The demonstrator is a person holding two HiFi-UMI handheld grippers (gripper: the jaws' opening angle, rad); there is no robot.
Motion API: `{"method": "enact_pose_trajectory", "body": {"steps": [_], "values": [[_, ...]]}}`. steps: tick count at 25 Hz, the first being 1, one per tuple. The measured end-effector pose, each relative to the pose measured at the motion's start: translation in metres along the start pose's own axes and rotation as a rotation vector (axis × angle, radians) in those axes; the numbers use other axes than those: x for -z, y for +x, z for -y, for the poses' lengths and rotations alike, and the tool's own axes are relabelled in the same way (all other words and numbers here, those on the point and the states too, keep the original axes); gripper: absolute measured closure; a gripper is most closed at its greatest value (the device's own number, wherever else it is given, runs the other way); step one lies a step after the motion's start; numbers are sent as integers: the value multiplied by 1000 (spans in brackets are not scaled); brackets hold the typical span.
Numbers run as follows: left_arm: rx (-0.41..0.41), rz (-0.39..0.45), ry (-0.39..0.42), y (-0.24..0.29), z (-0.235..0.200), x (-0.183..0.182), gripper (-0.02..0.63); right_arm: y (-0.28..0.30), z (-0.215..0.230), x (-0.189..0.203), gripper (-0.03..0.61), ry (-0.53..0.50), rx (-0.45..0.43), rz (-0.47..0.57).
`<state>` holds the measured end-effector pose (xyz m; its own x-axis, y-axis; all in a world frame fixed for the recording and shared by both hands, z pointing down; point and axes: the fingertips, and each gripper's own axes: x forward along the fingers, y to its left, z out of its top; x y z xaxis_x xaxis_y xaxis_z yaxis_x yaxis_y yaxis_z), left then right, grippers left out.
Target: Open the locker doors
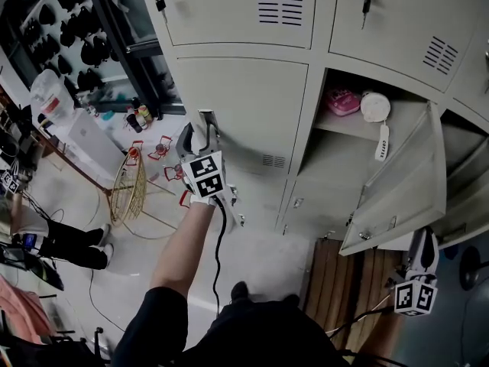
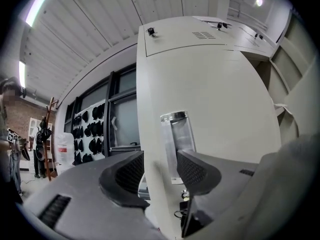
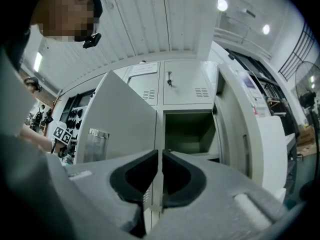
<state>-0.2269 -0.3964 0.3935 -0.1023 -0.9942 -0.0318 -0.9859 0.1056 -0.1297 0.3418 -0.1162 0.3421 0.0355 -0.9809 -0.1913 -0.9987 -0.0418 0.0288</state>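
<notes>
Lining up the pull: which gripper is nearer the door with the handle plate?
Left. The left gripper grips that door at its edge, beside the handle plate; the right gripper sits below the open door.

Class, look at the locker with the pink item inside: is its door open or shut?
Open: the door stands swung outward from the frame, exposing the pink item inside.
</notes>
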Motion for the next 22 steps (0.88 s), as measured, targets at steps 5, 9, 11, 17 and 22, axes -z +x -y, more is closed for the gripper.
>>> {"method": "enact_pose_trajectory", "body": {"steps": [5,9,11,17,22], "values": [[-5,-2,-17,-18,-3,0,414,7,3,3,552,13,-19,-10],[-7,-1,-27,-39,-4,0,414,13,5,6,554,27,-45,-10],[-12,-1,-36,-50,-4,-1,414,17,6,6,554,30,-64,3],[-23,-5,-108,-88,0,-3,414,26,8,6,565,44,-100,17],[26,8,-134,-108,6,-6,414,32,8,5,569,55,-121,24]]}}
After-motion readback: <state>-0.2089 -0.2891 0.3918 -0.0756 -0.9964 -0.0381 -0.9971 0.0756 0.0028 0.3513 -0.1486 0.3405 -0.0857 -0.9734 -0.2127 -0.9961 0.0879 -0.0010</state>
